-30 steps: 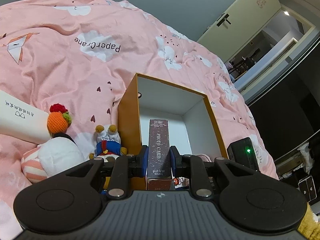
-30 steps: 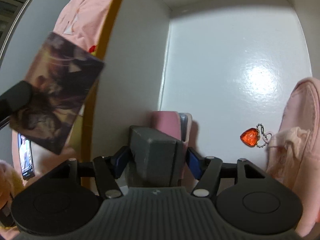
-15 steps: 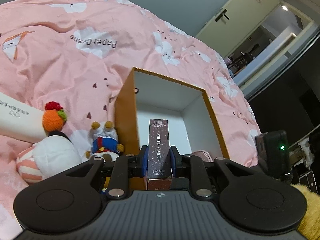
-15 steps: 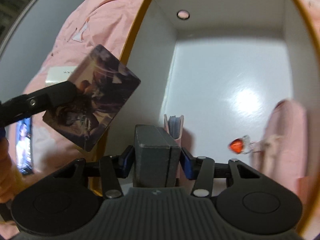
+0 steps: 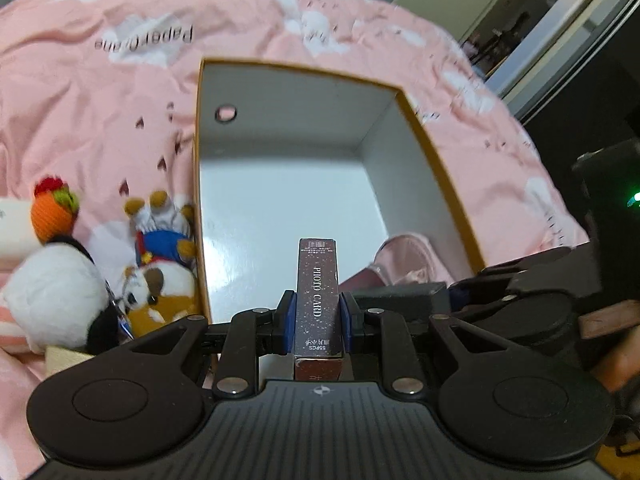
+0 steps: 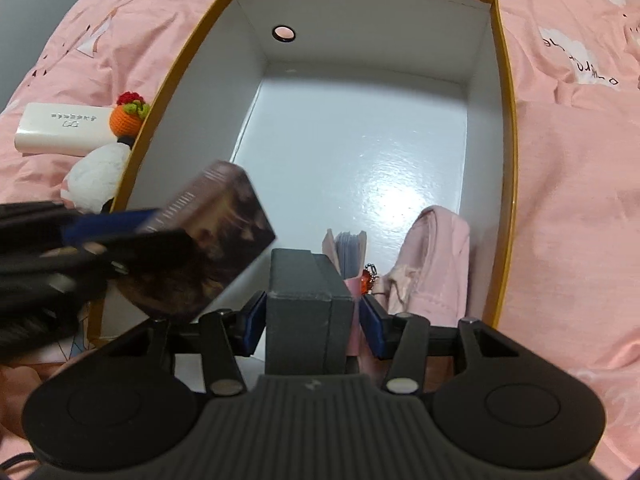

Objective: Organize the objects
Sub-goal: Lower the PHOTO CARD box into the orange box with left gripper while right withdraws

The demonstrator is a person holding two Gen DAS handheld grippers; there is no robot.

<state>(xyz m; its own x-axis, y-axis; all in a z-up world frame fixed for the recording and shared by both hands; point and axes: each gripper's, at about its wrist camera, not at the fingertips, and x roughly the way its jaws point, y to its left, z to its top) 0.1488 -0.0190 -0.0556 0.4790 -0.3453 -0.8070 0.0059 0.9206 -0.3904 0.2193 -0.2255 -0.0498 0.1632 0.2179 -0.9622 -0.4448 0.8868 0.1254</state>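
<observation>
On the far left of the pink cloud-printed duvet (image 6: 568, 168) we see a white rectangular power bank with grey lettering (image 6: 60, 130) lying flat. Just beside it sits an orange crocheted fruit with a red and green top (image 6: 128, 114), then a round white plush toy (image 5: 52, 292) and a small stuffed bear in a blue top (image 5: 160, 236), which touches the outer wall of the box.

The open cardboard box with mustard-orange outside and white inside (image 5: 436, 168) fills the middle of both views, with a round finger hole in its far wall. Our left gripper (image 5: 317, 322) has its blue pads pressed against the narrow sides of a dark, speckled carton lettered "PHOTO CARD" (image 5: 318, 300), gripping it firmly; in the right wrist view that carton hangs tilted over the box's left wall and near corner, blurred.

Our right gripper (image 6: 312, 320) straddles a dark grey rectangular case (image 6: 306, 304) standing in the near end of the box. Its jaws are opening; the left pad looks close to the case, while the right pad stands clear with a gap, so we take it the case is not clamped, though the view there is tight. Behind the case stands a small pink card binder (image 6: 350, 250), then a red heart charm on a bead chain (image 6: 366, 280), and a folded pale pink cloth (image 6: 434, 264) against the right wall.
</observation>
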